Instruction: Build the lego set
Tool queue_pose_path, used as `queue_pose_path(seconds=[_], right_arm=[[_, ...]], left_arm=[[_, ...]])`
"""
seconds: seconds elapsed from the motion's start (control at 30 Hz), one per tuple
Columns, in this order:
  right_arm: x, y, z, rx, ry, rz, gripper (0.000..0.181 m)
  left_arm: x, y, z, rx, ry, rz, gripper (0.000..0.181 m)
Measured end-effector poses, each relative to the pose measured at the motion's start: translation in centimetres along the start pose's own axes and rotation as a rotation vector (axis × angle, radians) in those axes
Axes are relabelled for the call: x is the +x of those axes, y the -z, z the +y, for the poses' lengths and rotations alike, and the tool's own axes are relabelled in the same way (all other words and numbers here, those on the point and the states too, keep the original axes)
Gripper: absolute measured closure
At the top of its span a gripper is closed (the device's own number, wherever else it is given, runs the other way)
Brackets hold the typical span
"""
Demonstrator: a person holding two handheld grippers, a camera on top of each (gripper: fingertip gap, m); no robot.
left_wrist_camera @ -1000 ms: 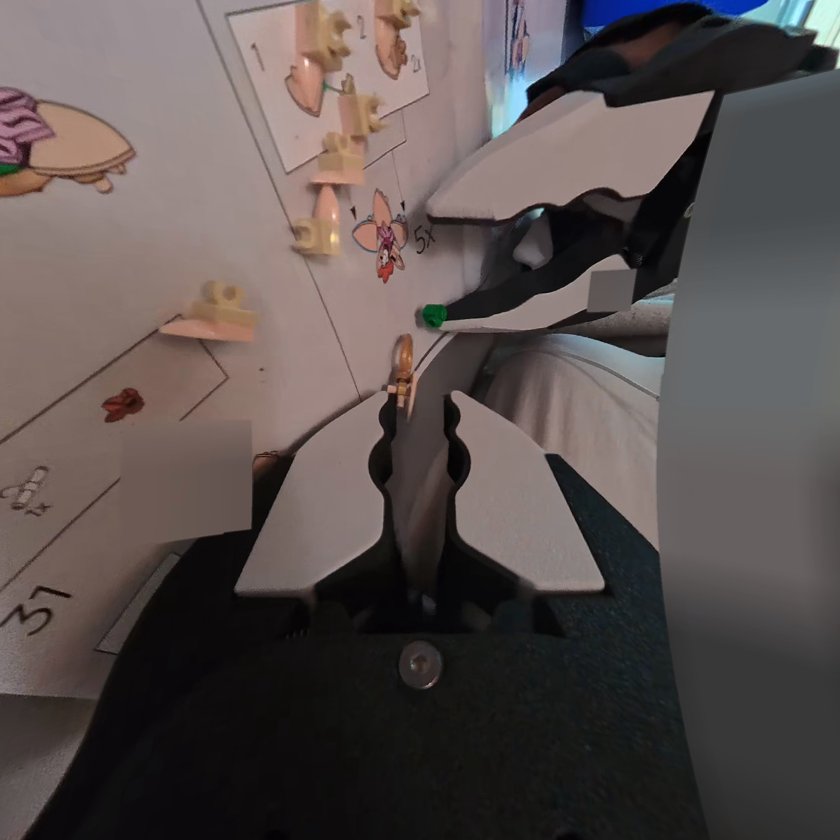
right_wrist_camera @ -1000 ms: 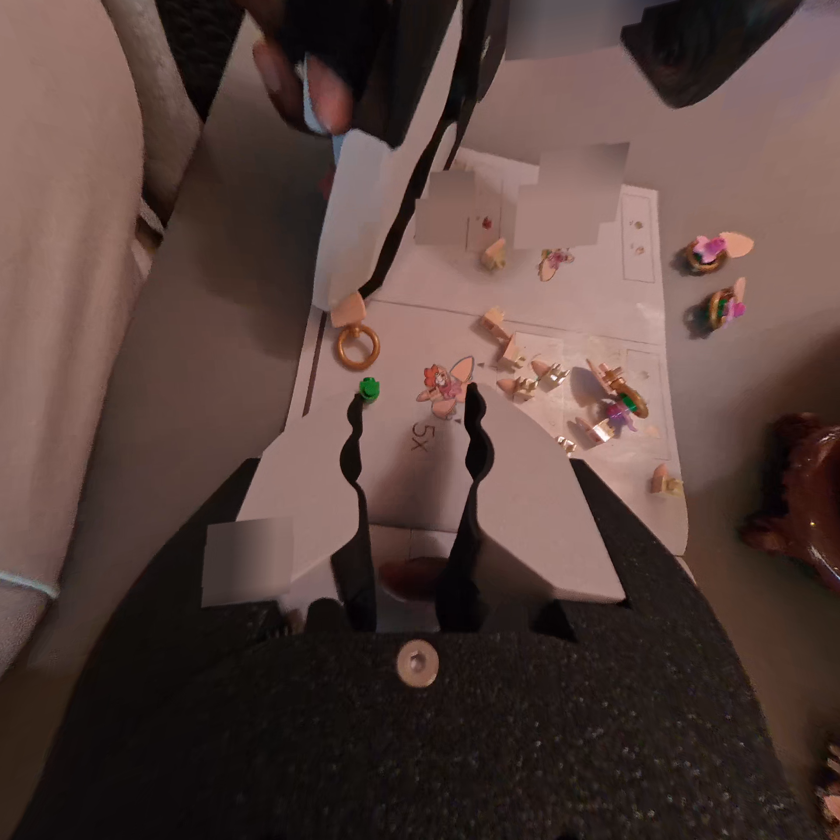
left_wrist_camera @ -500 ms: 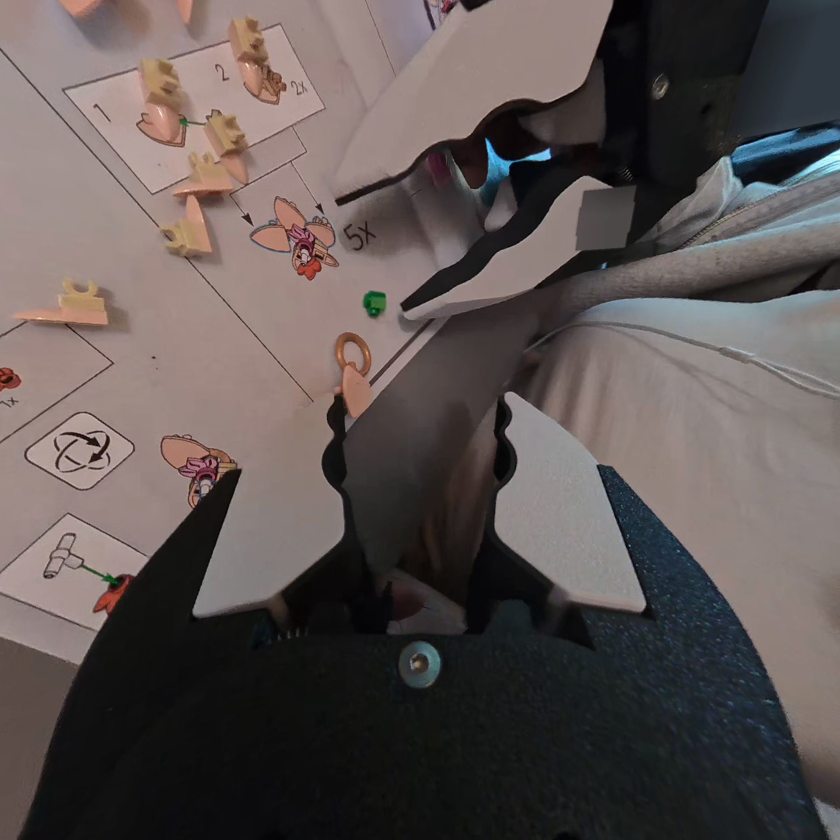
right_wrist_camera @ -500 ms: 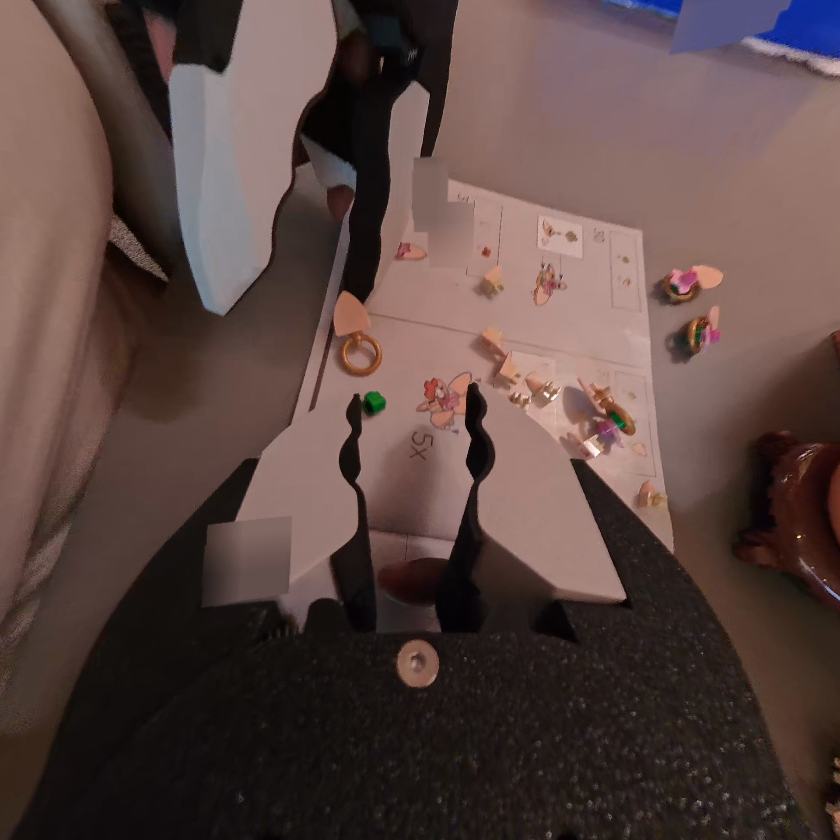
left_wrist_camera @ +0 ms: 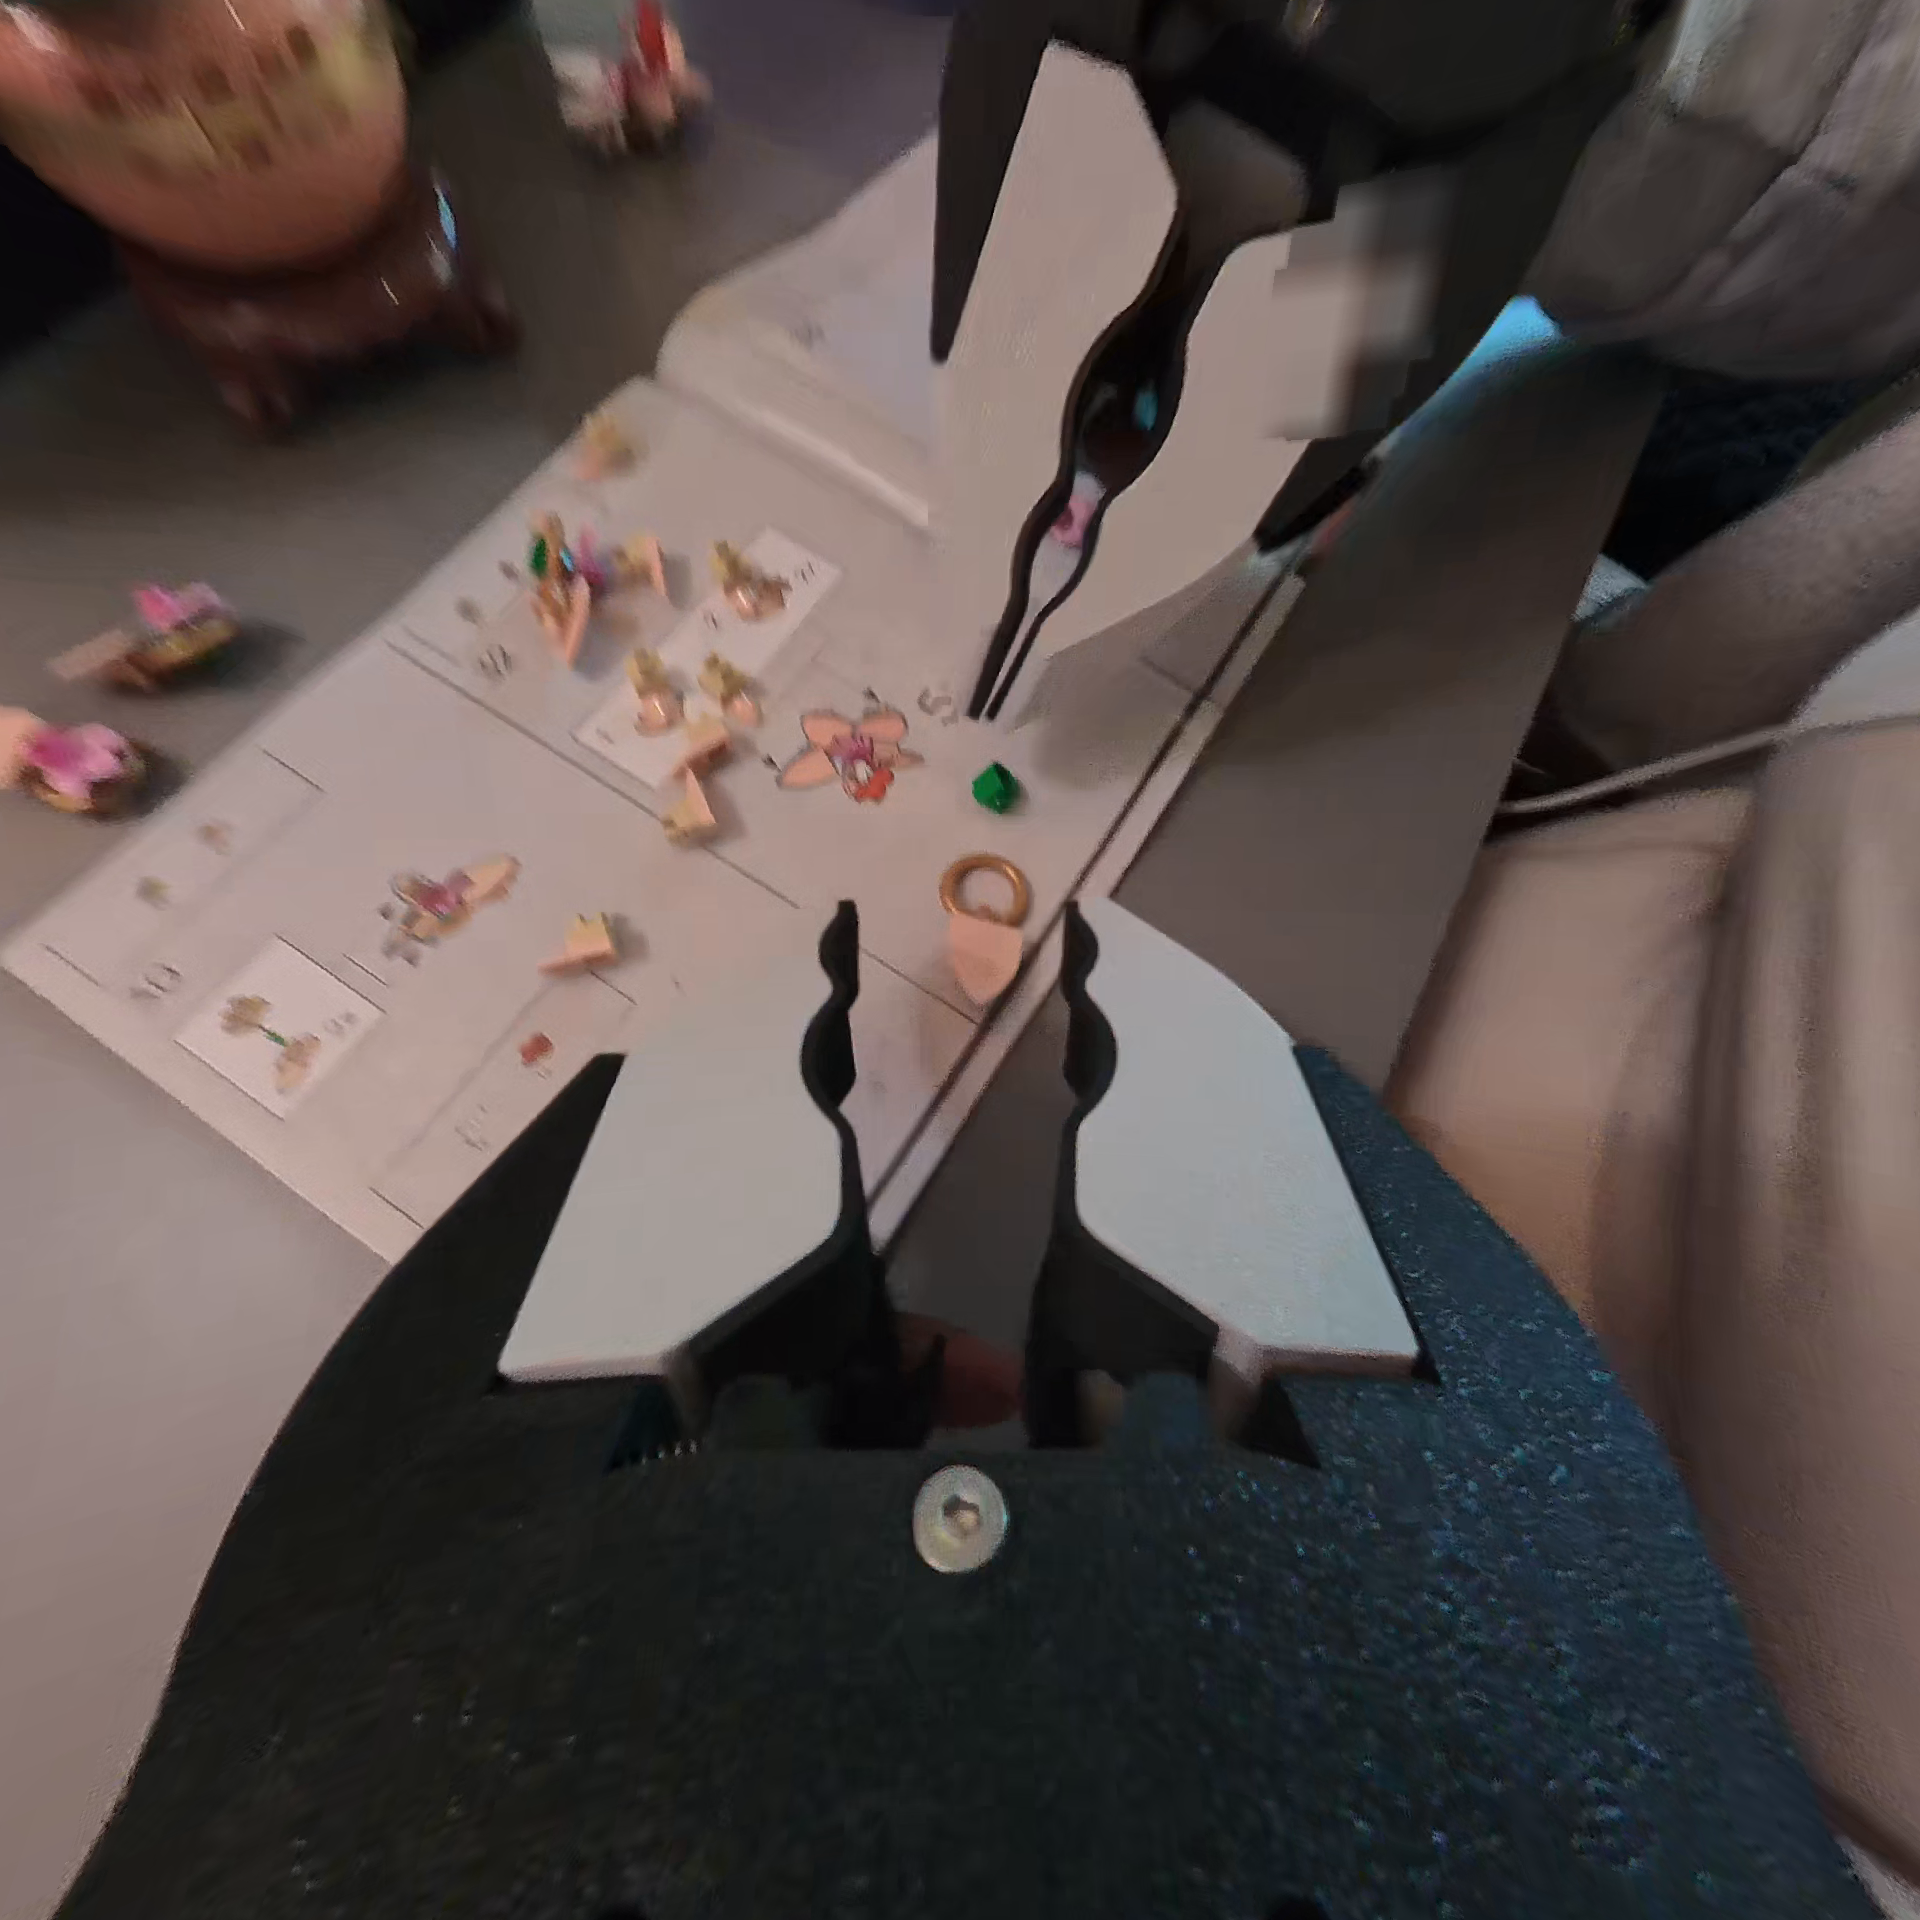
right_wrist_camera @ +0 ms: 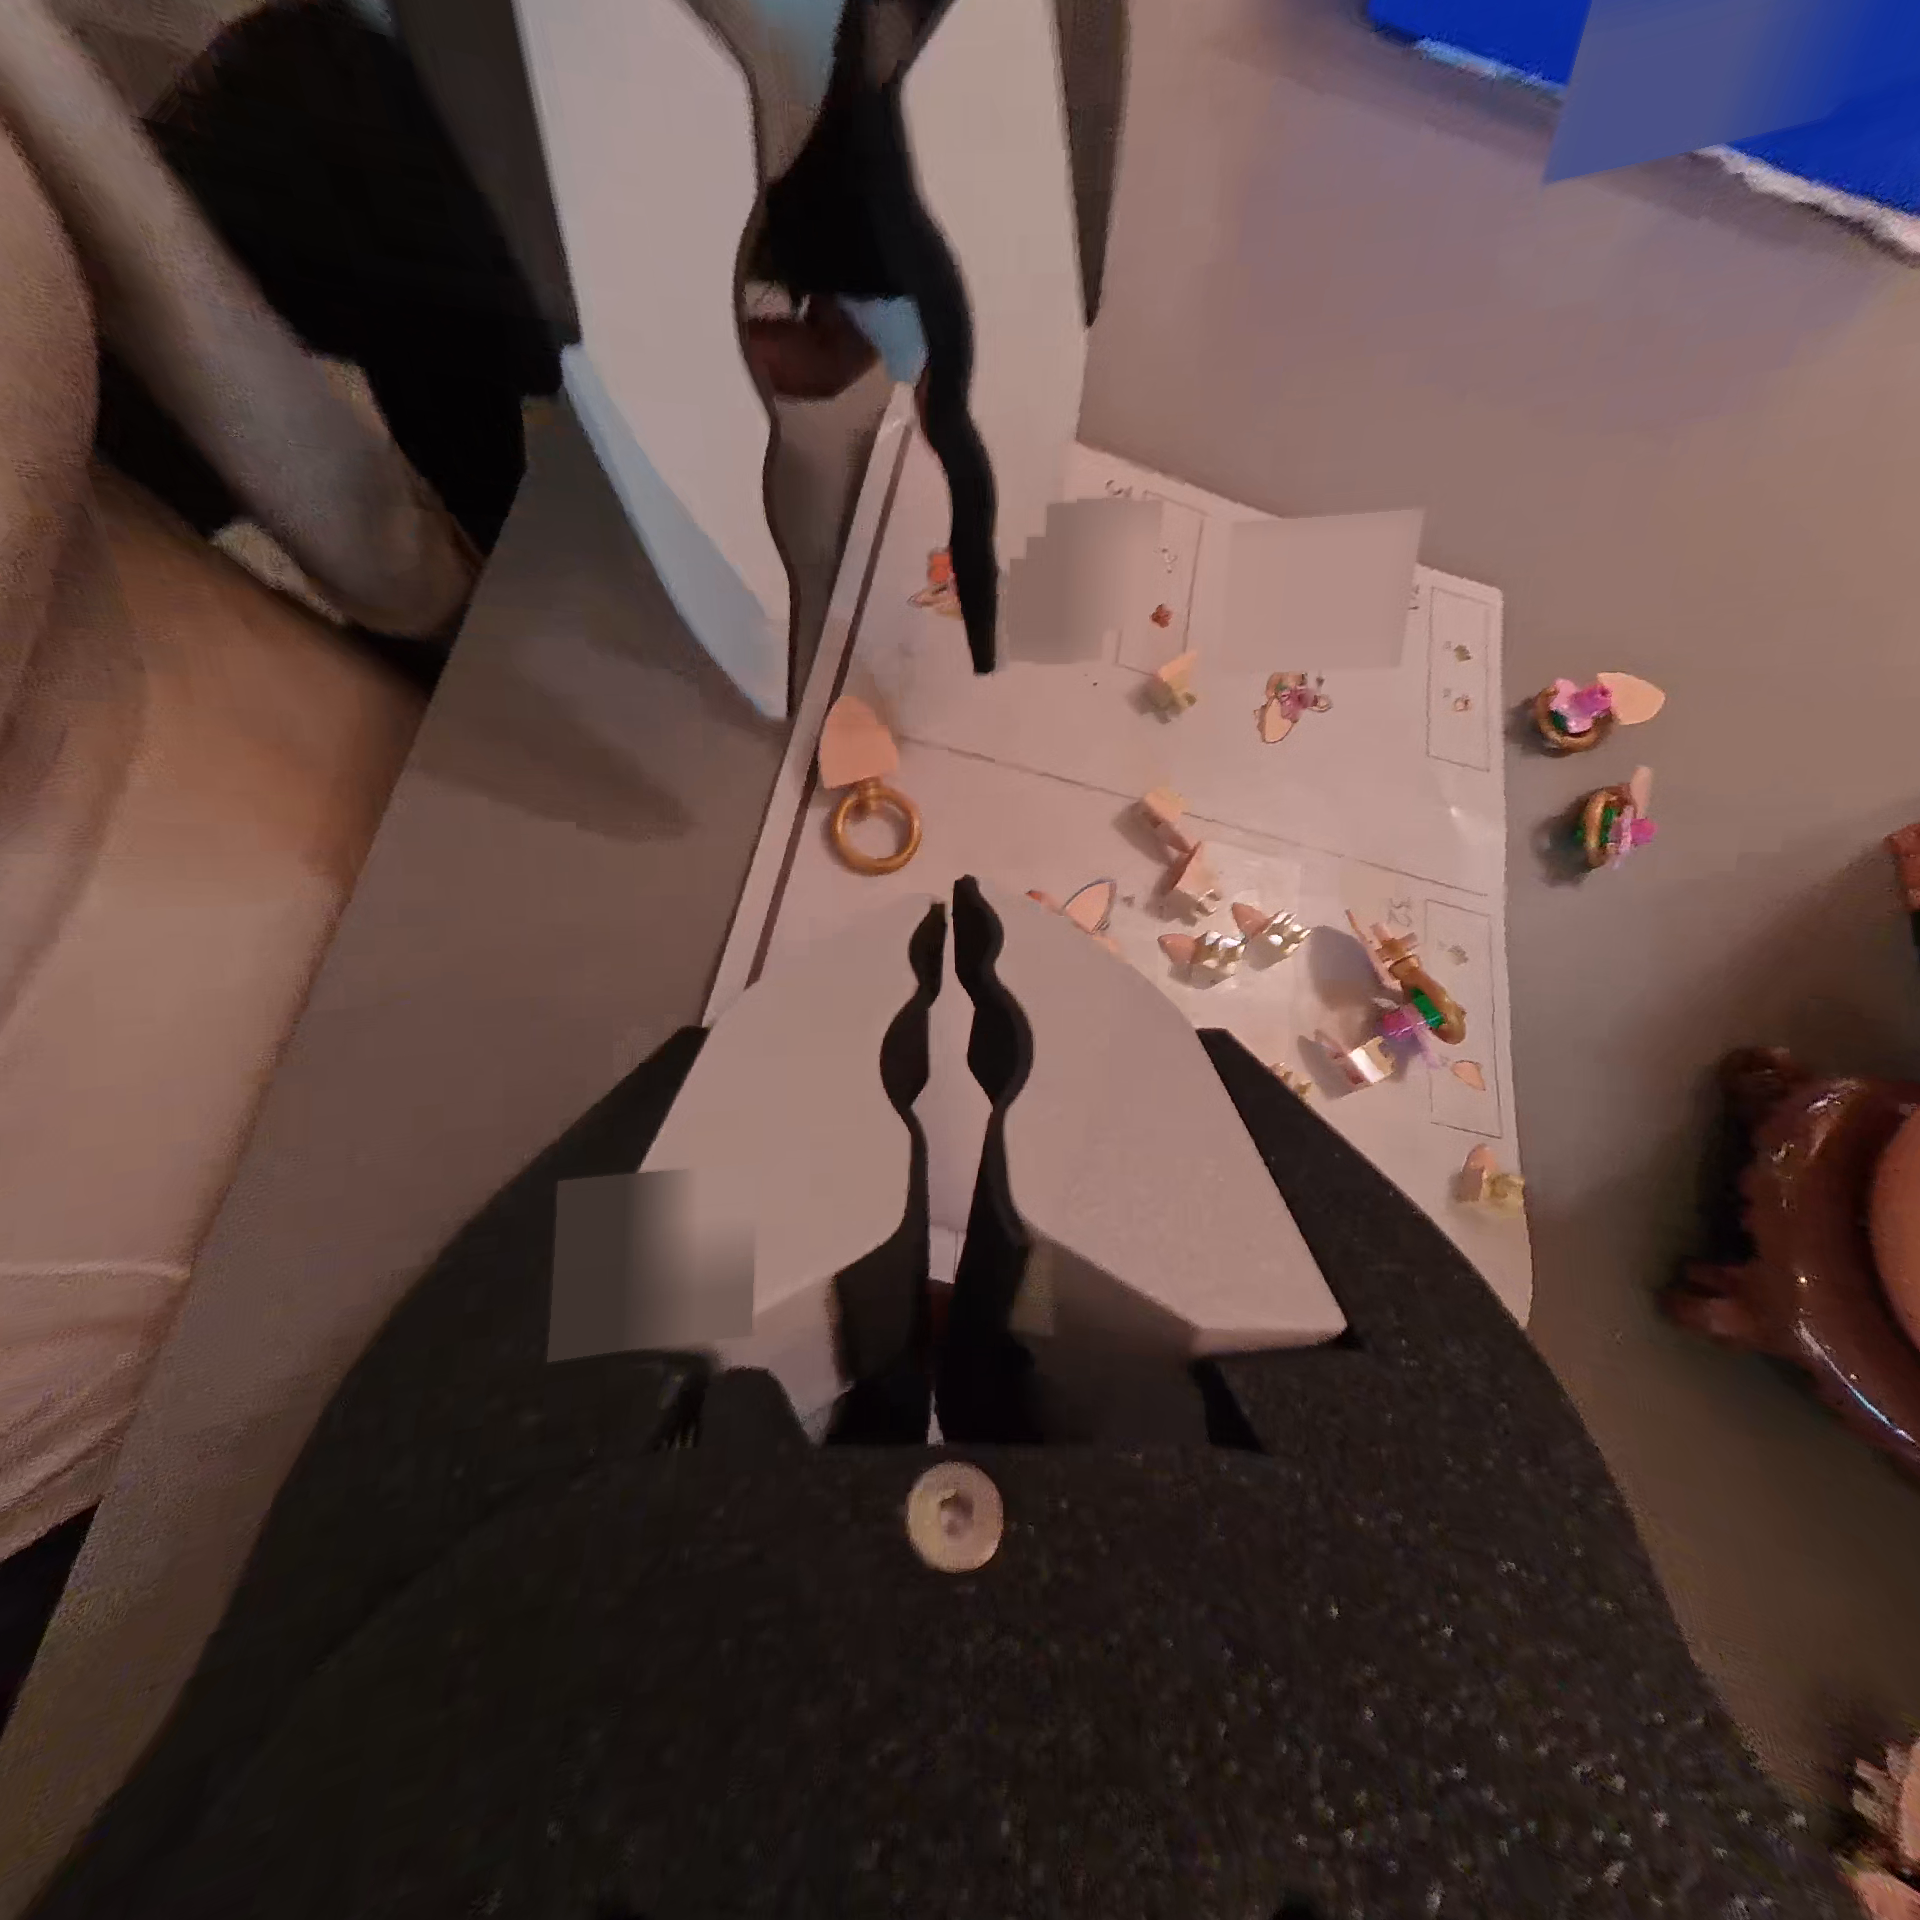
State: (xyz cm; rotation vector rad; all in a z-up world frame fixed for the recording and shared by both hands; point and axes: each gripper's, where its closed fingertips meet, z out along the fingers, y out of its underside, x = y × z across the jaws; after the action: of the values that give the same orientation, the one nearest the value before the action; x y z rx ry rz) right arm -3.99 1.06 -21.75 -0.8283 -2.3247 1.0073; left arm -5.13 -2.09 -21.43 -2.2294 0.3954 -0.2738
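— Lego pieces lie scattered on the instruction sheet point(left_wrist_camera: 312, 831); a gold ring with a peach petal point(left_wrist_camera: 985, 914) sits just ahead of the left gripper point(left_wrist_camera: 956, 914), which is open and empty.

— And the right gripper point(right_wrist_camera: 951, 899)?

— Nearly closed, empty; green stud point(left_wrist_camera: 994, 787) just beyond its tips.

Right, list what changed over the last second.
The left gripper opened wider and drew back, seemingly releasing the gold ring piece, which now lies on the instruction sheet. The right gripper went from open to shut, empty. The green stud stayed loose on the sheet, as did the other small parts.
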Motion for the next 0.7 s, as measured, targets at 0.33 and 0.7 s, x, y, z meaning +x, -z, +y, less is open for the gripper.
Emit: queue_pose_path(seconds=[0.33, 0.7], right_arm=[[-1.4, -0.5, 1.9, -0.107, -0.103, 0.222, 0.181], [-1.7, 4.7, 2.4, -0.013, -0.176, 0.470, 0.175]], left_arm=[[-0.2, 2.6, -2.9, 0.404, -0.074, -0.047, 0.158], [-0.4, 4.3, -3.4, 0.527, -0.156, -0.136, 0.158]])
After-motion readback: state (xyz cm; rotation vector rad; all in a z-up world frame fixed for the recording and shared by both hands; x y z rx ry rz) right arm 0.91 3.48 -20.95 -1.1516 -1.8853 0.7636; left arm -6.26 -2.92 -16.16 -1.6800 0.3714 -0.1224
